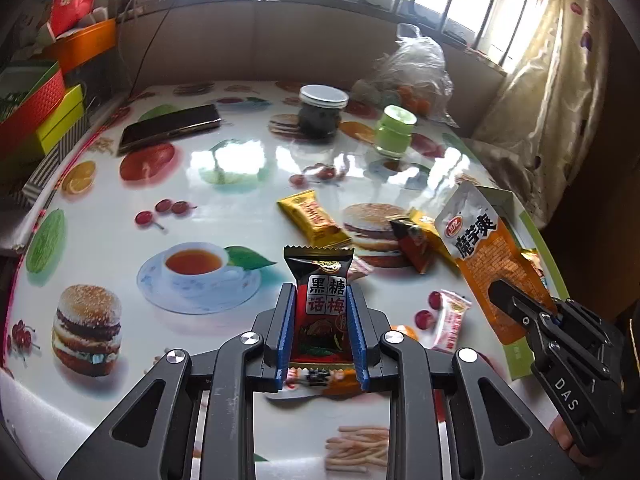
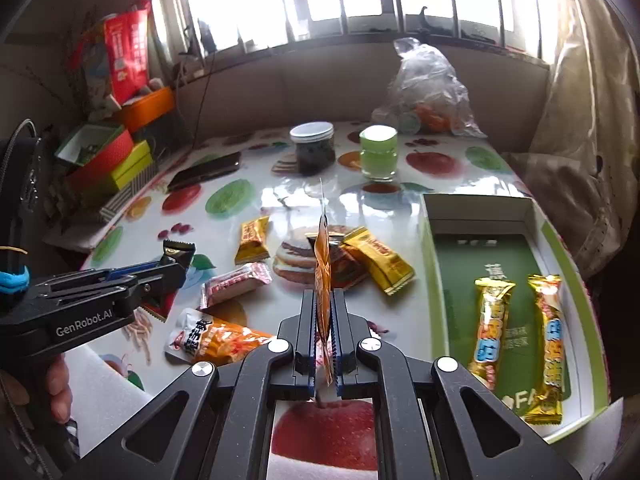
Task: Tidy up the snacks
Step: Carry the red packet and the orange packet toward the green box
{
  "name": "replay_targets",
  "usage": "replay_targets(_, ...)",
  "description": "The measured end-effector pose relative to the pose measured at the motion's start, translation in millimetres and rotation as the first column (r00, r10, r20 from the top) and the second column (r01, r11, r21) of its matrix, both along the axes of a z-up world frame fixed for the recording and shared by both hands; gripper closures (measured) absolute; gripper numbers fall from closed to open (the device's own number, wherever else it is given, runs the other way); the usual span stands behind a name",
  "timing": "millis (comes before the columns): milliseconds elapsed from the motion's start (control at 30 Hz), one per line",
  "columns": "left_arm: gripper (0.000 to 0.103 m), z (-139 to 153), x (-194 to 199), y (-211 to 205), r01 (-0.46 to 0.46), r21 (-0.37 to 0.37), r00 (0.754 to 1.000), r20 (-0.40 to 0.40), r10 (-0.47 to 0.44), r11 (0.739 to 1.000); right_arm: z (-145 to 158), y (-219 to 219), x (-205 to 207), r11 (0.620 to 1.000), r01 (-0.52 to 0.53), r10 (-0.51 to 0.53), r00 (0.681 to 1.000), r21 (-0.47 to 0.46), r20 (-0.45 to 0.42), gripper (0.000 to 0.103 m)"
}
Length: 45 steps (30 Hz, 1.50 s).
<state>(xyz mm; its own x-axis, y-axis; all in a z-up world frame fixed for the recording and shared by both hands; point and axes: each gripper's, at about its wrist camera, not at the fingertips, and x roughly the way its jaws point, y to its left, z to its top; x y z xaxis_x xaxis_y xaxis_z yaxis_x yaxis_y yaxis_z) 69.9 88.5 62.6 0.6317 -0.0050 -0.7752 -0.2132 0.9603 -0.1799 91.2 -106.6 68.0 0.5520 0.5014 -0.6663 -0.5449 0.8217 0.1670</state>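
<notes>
Box (image 2: pixel 560 240) lies lower right of frame, nearest right gripper (image 2: pixel 323 320) clamping orange pouch (image 2: pixel 322 264) edge-on; left gripper (image 1: pixel 320 320) grips plum candy (image 1: pixel 320 280).

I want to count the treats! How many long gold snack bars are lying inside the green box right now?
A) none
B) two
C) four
B, because the right wrist view shows one gold snack bar and a second gold bar lying side by side inside the green box, and nothing else is in it.
</notes>
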Motion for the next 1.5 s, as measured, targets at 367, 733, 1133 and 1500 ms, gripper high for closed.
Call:
replay_targets(367, 0.077, 11, 7, -29, 0.072, -0.001, 0.997, 0.021, -0.072, 0.997, 9, -27, -3, 0.998, 0.053, -0.053, 0.998, 0.017, 0.018, 0.096)
replay_targets(733, 0.077, 14, 16, -54, 0.123, -0.001, 0.992, 0.024, -0.123, 0.992, 14, -53, -5, 0.994, 0.108, -0.108, 0.994, 0.025, 0.028, 0.096)
replay_targets(1133, 0.077, 18, 34, -89, 0.202, -0.028, 0.979, 0.034, -0.201, 0.979, 15, -94, 2, 0.98, 0.199, -0.199, 0.98, 0.028, 0.028, 0.096)
replay_targets(1500, 0.077, 18, 58, -119, 0.266, -0.065, 0.964, 0.026, -0.265, 0.962, -1, -127, 17, 0.959, 0.283, -0.283, 0.959, 0.007, -0.011, 0.096)
